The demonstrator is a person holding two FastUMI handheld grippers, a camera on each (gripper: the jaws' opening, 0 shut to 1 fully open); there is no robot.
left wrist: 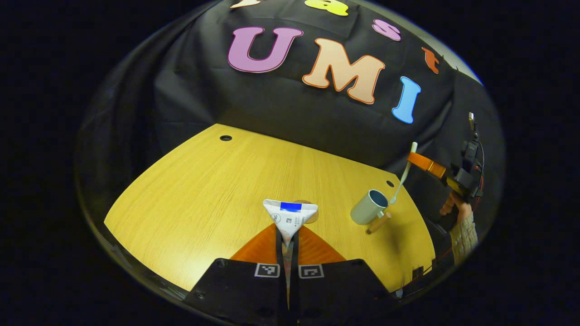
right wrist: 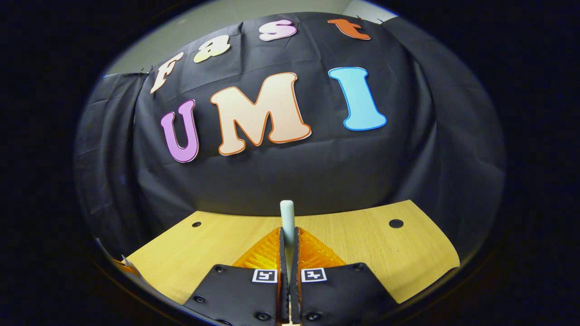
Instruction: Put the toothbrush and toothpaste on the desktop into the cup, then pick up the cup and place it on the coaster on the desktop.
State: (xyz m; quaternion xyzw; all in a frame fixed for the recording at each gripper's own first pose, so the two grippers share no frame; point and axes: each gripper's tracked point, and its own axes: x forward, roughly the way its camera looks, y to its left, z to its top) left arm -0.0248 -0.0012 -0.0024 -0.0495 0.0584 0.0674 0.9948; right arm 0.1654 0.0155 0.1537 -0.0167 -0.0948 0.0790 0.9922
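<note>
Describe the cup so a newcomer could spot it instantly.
Start at the yellow wooden desktop in the left gripper view and go to its right end. There stands the pale grey-green cylindrical cup, dark blue inside, with a wooden stick handle, just beneath the white toothbrush.

The worktop [left wrist: 204,181] is yellow wood grain with small round holes near its far edge. On it, a cup [left wrist: 368,207] with a wooden handle stands ahead and right of the left tongs [left wrist: 288,235]; a round coaster [left wrist: 310,213] lies just beyond their tips.

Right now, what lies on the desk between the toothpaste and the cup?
In the left gripper view, only bare desk separates toothpaste and cup.
</note>
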